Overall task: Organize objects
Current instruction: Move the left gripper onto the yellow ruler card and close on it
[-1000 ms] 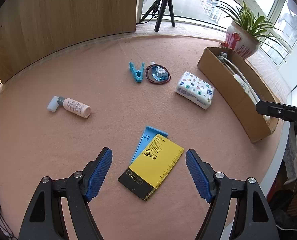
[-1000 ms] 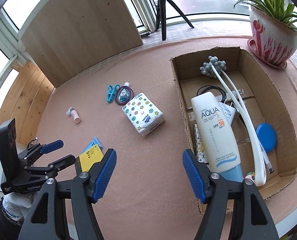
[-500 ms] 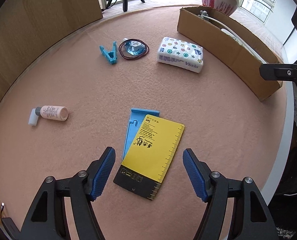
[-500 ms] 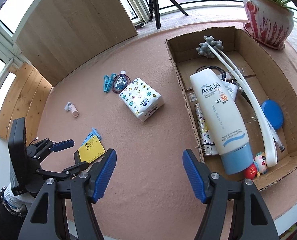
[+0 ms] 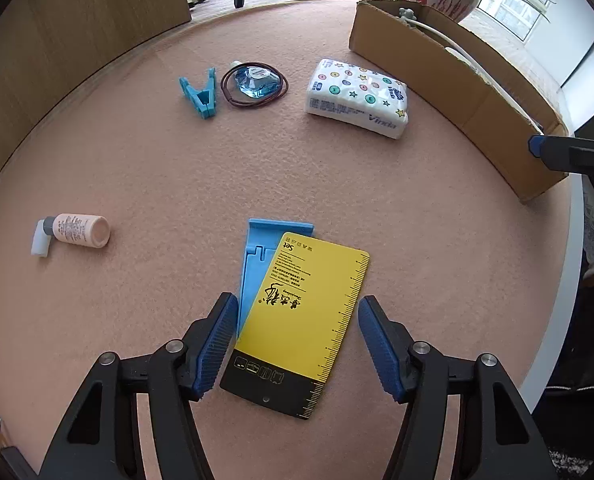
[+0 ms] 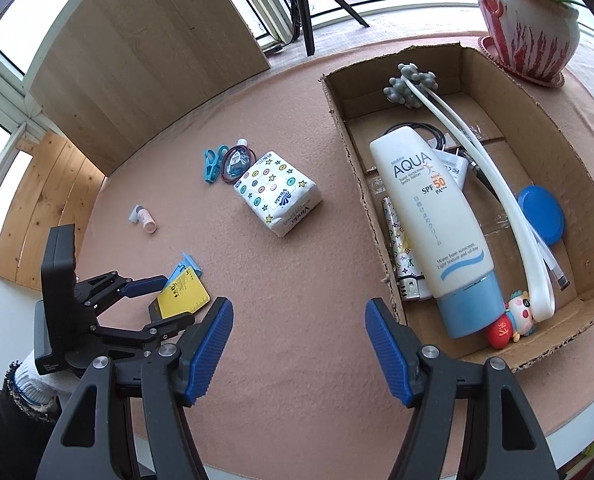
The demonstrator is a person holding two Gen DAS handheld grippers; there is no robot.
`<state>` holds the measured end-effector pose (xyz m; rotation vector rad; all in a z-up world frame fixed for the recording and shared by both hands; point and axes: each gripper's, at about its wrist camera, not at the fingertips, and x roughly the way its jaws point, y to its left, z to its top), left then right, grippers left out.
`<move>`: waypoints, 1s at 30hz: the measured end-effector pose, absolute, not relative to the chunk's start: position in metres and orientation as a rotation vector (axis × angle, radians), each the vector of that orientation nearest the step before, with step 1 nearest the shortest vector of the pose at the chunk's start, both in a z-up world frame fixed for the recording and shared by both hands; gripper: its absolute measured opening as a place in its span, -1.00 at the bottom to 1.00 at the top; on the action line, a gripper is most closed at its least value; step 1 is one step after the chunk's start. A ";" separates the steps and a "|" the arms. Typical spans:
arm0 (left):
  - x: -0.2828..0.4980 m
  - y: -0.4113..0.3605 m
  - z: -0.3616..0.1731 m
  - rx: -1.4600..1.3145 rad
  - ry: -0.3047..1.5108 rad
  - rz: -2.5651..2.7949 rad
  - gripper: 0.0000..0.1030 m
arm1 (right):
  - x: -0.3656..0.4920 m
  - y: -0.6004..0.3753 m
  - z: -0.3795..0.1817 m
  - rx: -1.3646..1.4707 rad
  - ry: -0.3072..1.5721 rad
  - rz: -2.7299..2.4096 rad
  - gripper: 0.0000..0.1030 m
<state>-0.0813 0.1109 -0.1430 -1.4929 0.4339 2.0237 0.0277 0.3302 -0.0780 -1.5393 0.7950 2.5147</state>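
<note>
A yellow and black card (image 5: 303, 316) lies on a blue plastic stand (image 5: 263, 256) on the pink cloth; it also shows in the right wrist view (image 6: 185, 296). My left gripper (image 5: 297, 348) is open, its fingers either side of the card's near end, not touching it. My right gripper (image 6: 299, 348) is open and empty above bare cloth beside the cardboard box (image 6: 349, 128). The box holds a white sunscreen tube (image 6: 433, 216), a white massager (image 6: 477, 160), a blue lid (image 6: 541, 214) and small items. The left gripper (image 6: 153, 300) shows in the right wrist view.
On the cloth lie a tissue pack (image 5: 357, 98), a blue clip (image 5: 201, 96), a blue pouch inside a hair tie (image 5: 255, 80) and a small pink bottle (image 5: 73, 232). A potted plant (image 6: 529, 28) stands behind the box. The table edge (image 5: 557, 300) runs at right.
My left gripper has moved down and forward over the yellow card, which now lies between its fingers. The right gripper has shifted slightly, the box looming closer.
</note>
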 end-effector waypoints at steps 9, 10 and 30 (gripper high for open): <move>-0.078 0.119 -0.135 -1.476 0.445 2.008 0.29 | 0.027 0.331 -0.078 -1.542 0.809 2.516 0.26; -0.078 0.121 -0.138 -1.487 0.456 2.008 0.29 | 0.027 0.331 -0.078 -1.542 0.809 2.518 0.26; -0.024 0.129 -0.136 -1.516 0.419 1.968 0.29 | 0.030 0.334 -0.078 -1.544 0.822 2.521 0.26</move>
